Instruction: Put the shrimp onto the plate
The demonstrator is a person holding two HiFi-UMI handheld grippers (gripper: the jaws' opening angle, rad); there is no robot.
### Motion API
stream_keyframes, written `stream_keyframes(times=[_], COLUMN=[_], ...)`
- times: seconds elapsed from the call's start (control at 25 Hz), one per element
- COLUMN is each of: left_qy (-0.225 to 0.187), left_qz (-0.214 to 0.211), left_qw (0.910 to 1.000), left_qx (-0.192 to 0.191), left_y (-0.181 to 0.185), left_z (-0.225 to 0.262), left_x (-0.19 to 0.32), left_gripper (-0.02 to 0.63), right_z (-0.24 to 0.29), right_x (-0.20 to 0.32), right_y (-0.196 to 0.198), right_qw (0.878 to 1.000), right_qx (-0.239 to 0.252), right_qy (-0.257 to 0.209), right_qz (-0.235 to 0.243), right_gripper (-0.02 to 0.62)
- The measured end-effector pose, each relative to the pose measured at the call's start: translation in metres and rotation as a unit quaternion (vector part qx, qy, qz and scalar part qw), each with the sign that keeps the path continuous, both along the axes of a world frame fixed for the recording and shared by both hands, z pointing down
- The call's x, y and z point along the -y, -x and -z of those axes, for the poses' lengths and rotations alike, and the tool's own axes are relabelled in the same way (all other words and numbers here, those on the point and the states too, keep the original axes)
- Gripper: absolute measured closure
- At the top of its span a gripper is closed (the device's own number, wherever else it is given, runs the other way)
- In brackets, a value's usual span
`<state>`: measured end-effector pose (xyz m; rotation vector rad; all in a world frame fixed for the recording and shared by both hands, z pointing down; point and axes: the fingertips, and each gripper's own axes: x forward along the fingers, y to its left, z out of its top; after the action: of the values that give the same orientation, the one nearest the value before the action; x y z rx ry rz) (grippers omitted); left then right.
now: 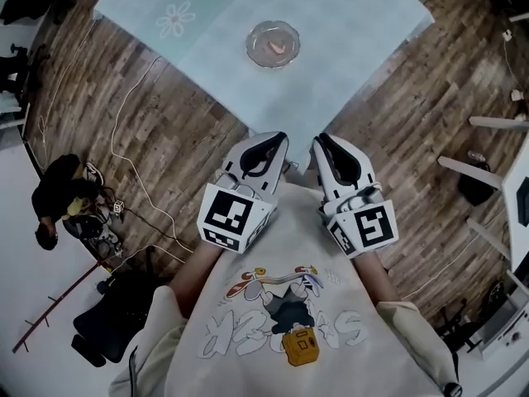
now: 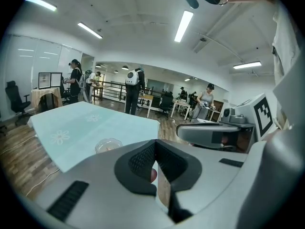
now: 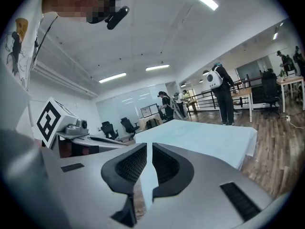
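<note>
Shrimp [image 1: 277, 46]: pinkish, lies in the clear glass plate [image 1: 258, 33] on the light blue tablecloth [image 1: 347, 23], toward the far side from the person. Nothing touches it; both tools are well apart from it.

Left gripper [image 1: 278, 137]: held close to the body, tip just at the cloth's near edge. In the left gripper view its jaws meet at the tips [image 2: 155, 142]. A small pinkish bit shows in the wedge behind the tips; can't tell what it is. The plate [image 2: 108, 146] sits ahead of it and to its left on the cloth.

Right gripper [image 1: 318, 141]: beside the left one, roughly parallel to it and near the same table edge. In the right gripper view its jaws are pressed together apart from a hairline slit [image 3: 147, 147]. Only cloth shows through the slit, nothing pinched.

Marker cubes [image 1: 231, 217] and [image 1: 366, 228] face the head camera, over the person's printed shirt [image 1: 289, 304]. Wooden floor [image 1: 165, 106] surrounds the table, with a loose cable [image 1: 132, 139] on the left side.
</note>
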<state>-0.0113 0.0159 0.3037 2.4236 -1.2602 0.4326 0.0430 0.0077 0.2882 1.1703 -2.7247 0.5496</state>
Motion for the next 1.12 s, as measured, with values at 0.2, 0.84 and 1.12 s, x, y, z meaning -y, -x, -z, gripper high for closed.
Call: stream_keyframes(times=[0.2, 0.84, 1.12], left_qy=[0.009, -0.004, -0.014], left_qz=[0.016, 0.019, 0.032], left_qw=[0.9998, 0.9997, 0.9992], left_qx=[0.000, -0.017, -0.020], left_y=[-0.009, -0.022, -0.022], left_z=[-0.009, -0.006, -0.001], left_x=[-0.023, -0.023, -0.020], left_gripper=[0.598, 0.598, 0.598], right_z=[-0.009, -0.005, -0.006], right_x=[-0.015, -0.029, -0.025], right_y=[-0.001, -0.013, -0.022], right_qw=[1.000, 1.000, 1.000], right_qx=[0.025, -0.005, 0.011], right_qy=[0.014, -0.008, 0.001], right_qz=[0.008, -0.005, -0.013], right_gripper=[0.541, 0.558, 0.558])
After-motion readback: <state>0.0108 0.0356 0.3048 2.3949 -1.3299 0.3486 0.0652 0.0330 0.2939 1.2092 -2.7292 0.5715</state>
